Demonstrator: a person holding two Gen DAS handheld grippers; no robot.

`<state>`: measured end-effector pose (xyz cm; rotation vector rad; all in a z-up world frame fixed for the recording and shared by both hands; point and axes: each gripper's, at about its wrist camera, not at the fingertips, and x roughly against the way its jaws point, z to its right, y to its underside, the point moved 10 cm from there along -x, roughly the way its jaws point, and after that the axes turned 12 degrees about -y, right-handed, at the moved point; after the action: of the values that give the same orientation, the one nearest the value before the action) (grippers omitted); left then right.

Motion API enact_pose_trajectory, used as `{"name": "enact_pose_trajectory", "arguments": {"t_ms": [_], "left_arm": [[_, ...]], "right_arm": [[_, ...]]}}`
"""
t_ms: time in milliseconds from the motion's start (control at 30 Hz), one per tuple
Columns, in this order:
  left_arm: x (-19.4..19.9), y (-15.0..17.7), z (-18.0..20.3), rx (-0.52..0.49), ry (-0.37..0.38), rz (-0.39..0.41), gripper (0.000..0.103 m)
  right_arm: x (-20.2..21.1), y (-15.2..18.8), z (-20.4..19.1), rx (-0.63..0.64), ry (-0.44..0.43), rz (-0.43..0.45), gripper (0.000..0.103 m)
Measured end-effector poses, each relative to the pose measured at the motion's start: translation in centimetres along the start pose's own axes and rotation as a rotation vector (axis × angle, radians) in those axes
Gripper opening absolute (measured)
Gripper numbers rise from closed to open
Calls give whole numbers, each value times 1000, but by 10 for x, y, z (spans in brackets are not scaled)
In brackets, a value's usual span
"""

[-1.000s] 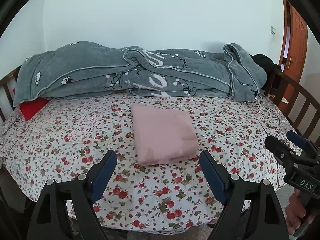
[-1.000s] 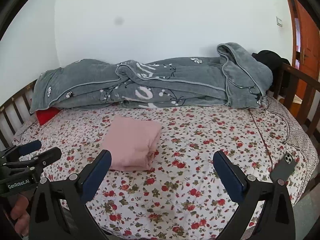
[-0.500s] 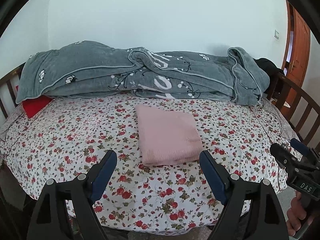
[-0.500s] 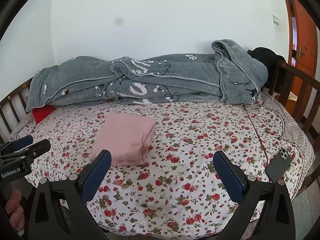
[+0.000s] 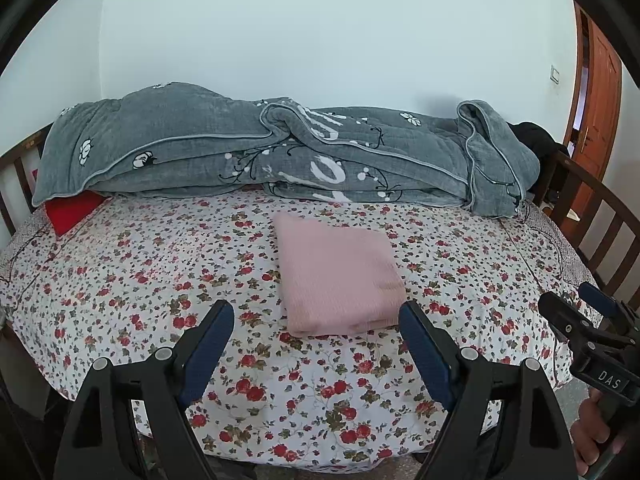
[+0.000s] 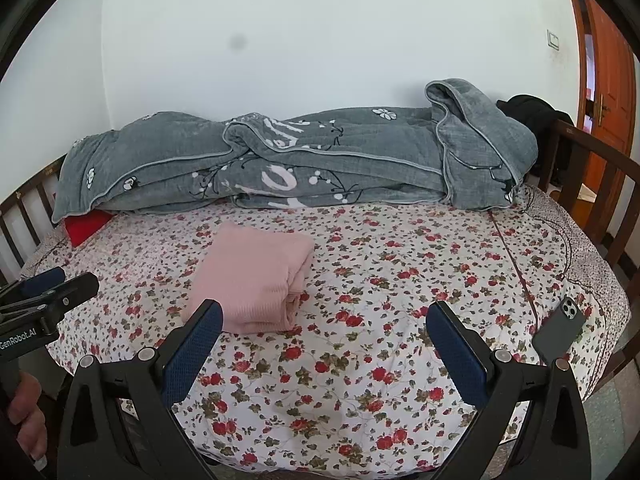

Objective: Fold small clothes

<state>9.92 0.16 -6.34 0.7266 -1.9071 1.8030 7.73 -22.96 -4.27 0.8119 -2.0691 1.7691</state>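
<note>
The left tongs (image 5: 316, 344) stand wide open with nothing between their blue-padded fingers (image 5: 208, 346), held above the near edge of the bed and clear of the cloth. The right tongs (image 6: 323, 344) are spread just as wide and likewise hold nothing, their blue pads (image 6: 454, 346) hanging over the flowered sheet. In the left wrist view the right tongs show at the far right edge, gripped by a hand (image 5: 598, 436); in the right wrist view the left tongs show at the far left edge, also with a hand (image 6: 26, 412) on the handle. The folded pink garment (image 5: 338, 276) lies flat on the floral bedsheet (image 5: 160, 264), a neat rectangle with its stacked layers showing along the near and right edges, just beyond the left tongs and ahead and to the left of the right tongs, touching neither. A dark smartphone (image 6: 560, 330) lies camera side up near the right edge of the bed, well apart from the garment. Along the wall side of the bed a grey quilt (image 5: 280, 156) with white flowers and lettering is bunched up, with a red pillow (image 5: 74, 210) poking out under its left end. Dark wooden bed rails (image 6: 596, 196) stand at both ends, a black garment (image 6: 532, 110) is draped over the right one, and an orange-brown wooden door (image 6: 608, 80) lies beyond it.
</note>
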Motion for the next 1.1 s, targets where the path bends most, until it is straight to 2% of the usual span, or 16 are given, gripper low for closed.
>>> {"name": "enact_pose_trajectory", "arguments": {"t_ms": [1100], "left_arm": [[3,-5,-6,2,-14,6,84]], "right_arm": [[1,-1,-3,-10,-6,4,100]]}}
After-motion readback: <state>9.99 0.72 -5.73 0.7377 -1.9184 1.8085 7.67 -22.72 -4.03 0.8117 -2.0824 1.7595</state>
